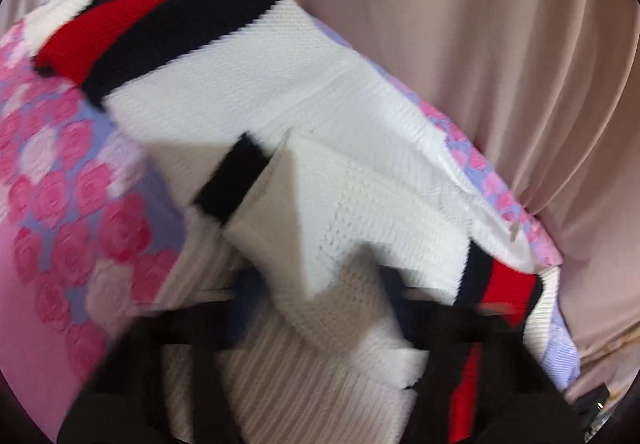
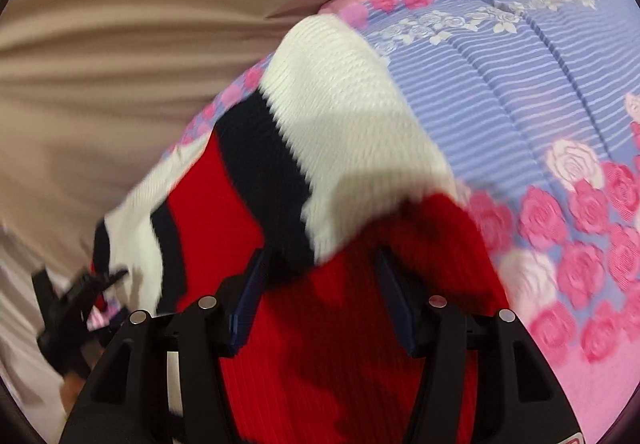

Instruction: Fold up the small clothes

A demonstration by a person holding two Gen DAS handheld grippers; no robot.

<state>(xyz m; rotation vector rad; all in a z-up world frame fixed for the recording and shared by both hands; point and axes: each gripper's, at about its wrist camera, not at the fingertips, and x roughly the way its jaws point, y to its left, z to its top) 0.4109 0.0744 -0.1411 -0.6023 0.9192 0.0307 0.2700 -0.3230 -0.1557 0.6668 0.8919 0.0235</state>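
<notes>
A small knitted sweater (image 1: 248,84), white with red and navy bands, is spread over a bed cover (image 1: 60,180) printed with pink roses on a lilac ground. Beige pleated curtains (image 1: 460,24) are seen behind the bed.

In the left wrist view the picture is smeared by motion. The left tool (image 1: 320,328) is seen at the lower edge, its dark fingers (image 1: 448,328) drawn close together, and a fold of white knit is pinched between them and lifted into a raised peak. A navy cuff stripe is seen on the folded sleeve just above and to the left of that peak. A red and navy band lies at the far end of the garment, and another red patch is seen at the right, near the edge of the bed cover.

In the right wrist view the right tool (image 2: 320,292) is held about half open, with its blue pads (image 2: 244,308) standing on either side of the red ribbed part of the sweater (image 2: 352,116). Red knit fills the gap between the jaws, but whether the pads press on it cannot be told. The white and navy part of the garment is draped ahead of the fingers. The left tool (image 2: 72,308) is seen blurred at the left edge of this view, beside the sweater's striped edge.
</notes>
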